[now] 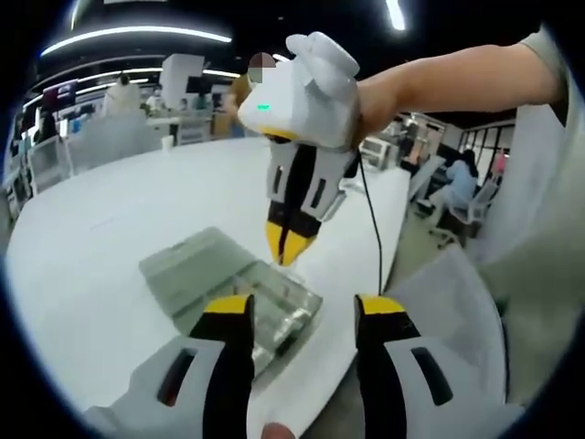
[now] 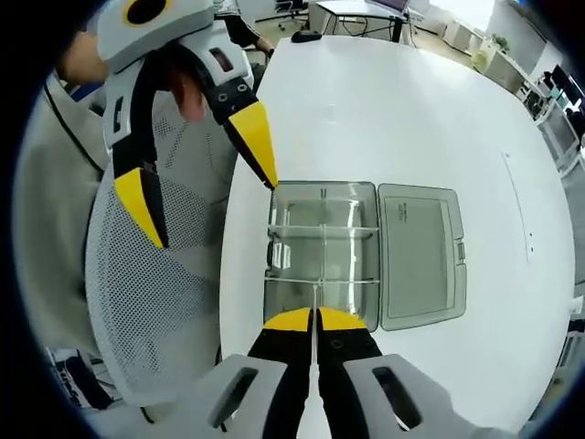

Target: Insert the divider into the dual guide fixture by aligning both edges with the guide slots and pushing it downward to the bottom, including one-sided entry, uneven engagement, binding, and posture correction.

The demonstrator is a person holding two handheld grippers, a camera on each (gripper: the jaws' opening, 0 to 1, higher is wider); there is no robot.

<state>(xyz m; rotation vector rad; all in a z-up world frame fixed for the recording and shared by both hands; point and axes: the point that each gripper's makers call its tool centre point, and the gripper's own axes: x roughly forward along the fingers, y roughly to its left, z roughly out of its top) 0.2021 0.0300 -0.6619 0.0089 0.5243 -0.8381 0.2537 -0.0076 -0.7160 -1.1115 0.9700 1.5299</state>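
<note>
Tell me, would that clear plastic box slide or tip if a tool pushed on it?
The clear box looks thin-walled and probably light, so it may well slide on the smooth white table. It sits low and flat with its lid opened flat beside it, so tipping seems unlikely. It lies near the table edge.

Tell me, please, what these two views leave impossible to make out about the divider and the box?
- Divider: in the right gripper view it is an edge-on sliver between the shut jaws of the right gripper; how far down it sits cannot be read.
- Guide slots: too small in the clear box.
- Box's near part in the left gripper view: hidden behind the left gripper.
- Divider in the left gripper view: lost at the right gripper's tips.
</note>
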